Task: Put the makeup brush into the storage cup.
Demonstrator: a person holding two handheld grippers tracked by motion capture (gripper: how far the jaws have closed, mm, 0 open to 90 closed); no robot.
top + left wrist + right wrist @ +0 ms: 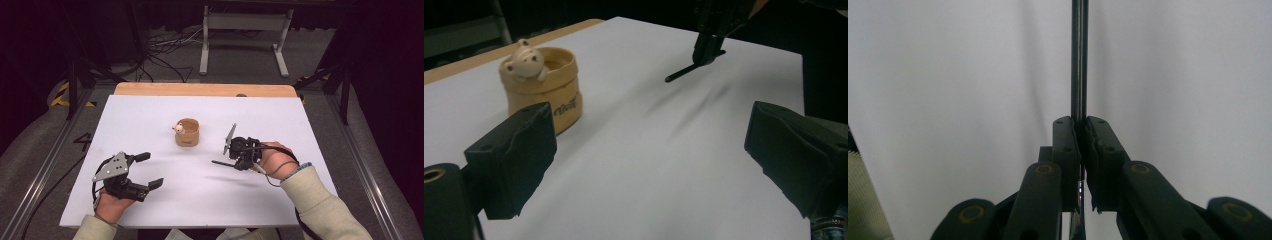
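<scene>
My left gripper (146,170) hovers over the near-left of the white table (150,115), jaws spread wide with nothing between them; in the left gripper view both pads (514,155) frame bare tabletop. At mid-table, a little beyond and to the right of it, stands the small tan cup (187,133) with a bear figure (178,128) on its left rim, upright and untouched. Further right, my right gripper (234,161) is clamped tight on a thin black pen (221,163), which pokes out leftward, just clear of the surface; in the right gripper view the shaft (1078,60) runs straight out from the closed jaws. I judge this the carry step: pen picked up, cup not yet reached. Next calls for tipping the pen upright and lowering it into the cup's mouth, clear of the bear.
</scene>
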